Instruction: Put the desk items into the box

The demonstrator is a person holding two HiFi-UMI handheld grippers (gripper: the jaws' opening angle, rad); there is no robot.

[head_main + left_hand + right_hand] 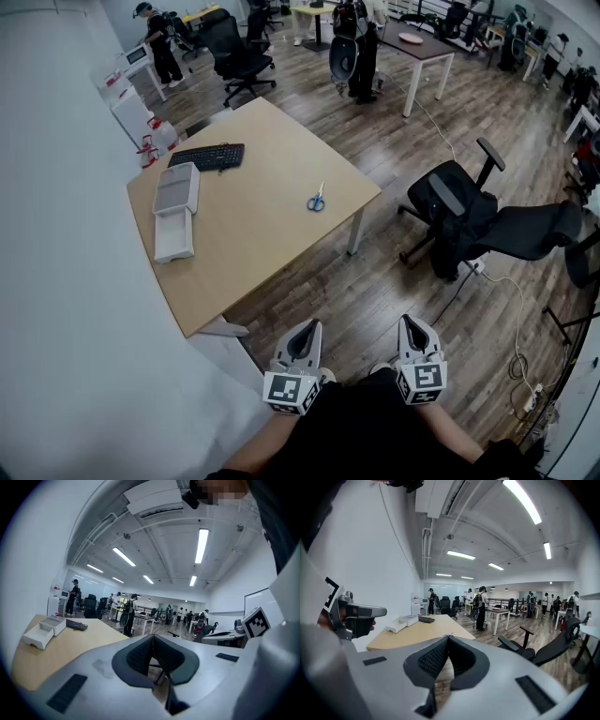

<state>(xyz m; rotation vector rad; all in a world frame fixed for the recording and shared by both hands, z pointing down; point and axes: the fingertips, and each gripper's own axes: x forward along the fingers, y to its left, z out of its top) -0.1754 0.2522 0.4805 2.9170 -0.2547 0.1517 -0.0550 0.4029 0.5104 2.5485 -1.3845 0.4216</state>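
A wooden desk [253, 225] stands ahead of me, well beyond both grippers. On it lie a black keyboard [207, 157], blue-handled scissors [316, 200], an open white box [174, 236] and a grey-topped white lid or second box [177, 187] beside it. My left gripper [305, 330] and right gripper [415, 324] are held close to my body above the floor. Both are shut with nothing between the jaws. The left gripper view shows its jaws [152, 637] pressed together, the box [40, 635] far off at the left. The right gripper's jaws [447, 639] are likewise closed.
A black office chair [478, 220] stands on the wood floor right of the desk, with cables [517, 361] beyond it. A white wall [56, 309] runs along the left. Other desks, chairs and several people [159, 42] fill the far room.
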